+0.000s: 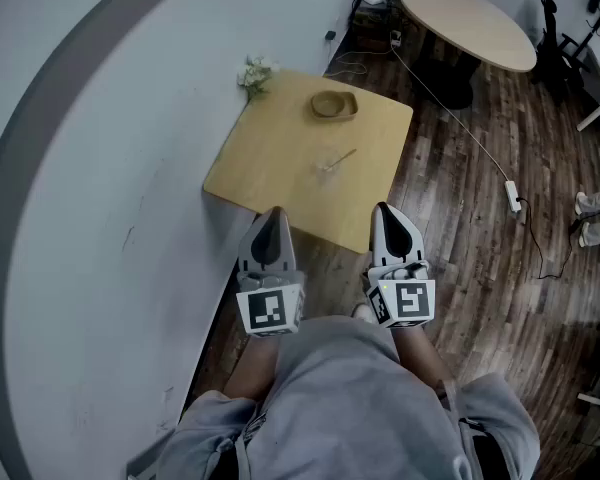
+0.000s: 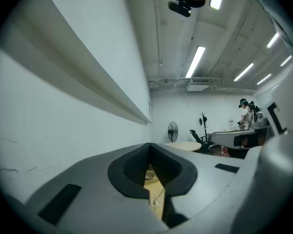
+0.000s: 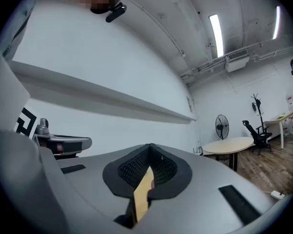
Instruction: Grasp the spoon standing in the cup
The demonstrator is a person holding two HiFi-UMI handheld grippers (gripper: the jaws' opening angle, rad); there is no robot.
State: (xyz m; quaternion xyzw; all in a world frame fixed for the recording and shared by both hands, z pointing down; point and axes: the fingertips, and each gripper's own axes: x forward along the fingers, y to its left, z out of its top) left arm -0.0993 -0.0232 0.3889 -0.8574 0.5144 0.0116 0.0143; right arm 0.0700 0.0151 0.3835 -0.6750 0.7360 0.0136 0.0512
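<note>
On square pale-wood table: spoon in clear cup, barely discernible; shallow round bowl. Left gripper, right gripper: jaws together, empty.

Left gripper and right gripper held side by side in front of the torso, level with each other, tips pointing forward, marker cubes nearest the body. Both pairs of jaws closed tip to tip, nothing gripped. Forearms appear bare; little of them shows.
</note>
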